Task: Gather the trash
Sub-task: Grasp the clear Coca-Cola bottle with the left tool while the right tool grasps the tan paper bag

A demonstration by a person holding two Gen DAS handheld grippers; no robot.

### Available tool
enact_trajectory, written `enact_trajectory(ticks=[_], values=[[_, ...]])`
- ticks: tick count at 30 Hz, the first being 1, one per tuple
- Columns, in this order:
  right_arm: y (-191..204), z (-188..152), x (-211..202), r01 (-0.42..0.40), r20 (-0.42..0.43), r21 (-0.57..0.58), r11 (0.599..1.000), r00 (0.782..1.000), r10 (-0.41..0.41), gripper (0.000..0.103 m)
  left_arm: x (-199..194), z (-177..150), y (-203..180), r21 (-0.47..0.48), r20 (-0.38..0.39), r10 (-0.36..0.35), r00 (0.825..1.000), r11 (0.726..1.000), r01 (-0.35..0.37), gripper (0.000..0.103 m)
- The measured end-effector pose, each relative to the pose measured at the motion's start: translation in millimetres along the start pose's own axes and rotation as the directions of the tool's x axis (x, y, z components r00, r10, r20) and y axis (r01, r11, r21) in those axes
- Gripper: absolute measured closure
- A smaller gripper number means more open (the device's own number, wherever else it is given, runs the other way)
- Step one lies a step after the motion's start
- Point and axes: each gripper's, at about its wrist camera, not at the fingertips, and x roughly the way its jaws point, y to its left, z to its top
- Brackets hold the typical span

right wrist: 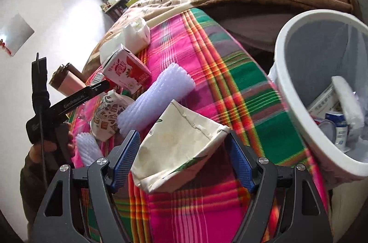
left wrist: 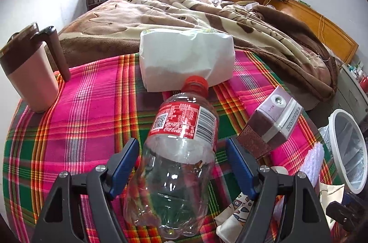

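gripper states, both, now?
Left gripper: open, straddling the empty bottle.
Right gripper: open, around the crumpled paper bag.

On the plaid-cloth bench (left wrist: 92, 105), the clear plastic bottle (left wrist: 177, 151) lies before the white paper bag (left wrist: 184, 59); the white mesh bin (right wrist: 299, 105) stands right.

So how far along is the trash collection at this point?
Partly done: the white bin already holds cartons. In hand: the left gripper straddles the empty cola bottle, the right gripper brackets the crumpled paper bag, neither gripped. Left: red carton, foam sleeves.
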Motion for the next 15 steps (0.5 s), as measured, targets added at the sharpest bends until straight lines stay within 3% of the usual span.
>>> enact_trajectory(ticks=[5, 9, 11, 13, 15], values=[[4.4, -3.2, 1.0, 0.012, -0.004, -0.024, 1.000, 1.000, -0.012, 0.027, 5.4, 0.0, 6.1, -0.019, -0.017, 0.006, 1.000, 1.000, -0.006, 0.027], [6.5, -3.3, 2.3, 0.035, -0.008, -0.048, 0.998, 0.999, -0.035, 0.052, 8.2, -0.7, 4.3, -0.020, -0.027, -0.013, 1.000, 1.000, 0.012, 0.034], [5.8, -3.1, 2.2, 0.032, -0.007, -0.054, 0.998, 0.999, -0.033, 0.058, 6.9, -1.2, 5.0, -0.031, -0.027, -0.026, 0.999, 0.999, 0.025, 0.038], [4.9, -3.1, 2.7, 0.040, -0.008, -0.062, 0.997, 0.999, -0.041, 0.076, 4.9, -2.3, 5.5, -0.034, -0.029, -0.021, 0.999, 0.999, 0.020, 0.038], [4.0, -3.8, 1.8, 0.034, -0.005, -0.070, 0.997, 0.999, -0.035, 0.076, 1.4, -4.7, 5.2, -0.038, -0.026, -0.014, 1.000, 0.999, 0.013, 0.038]])
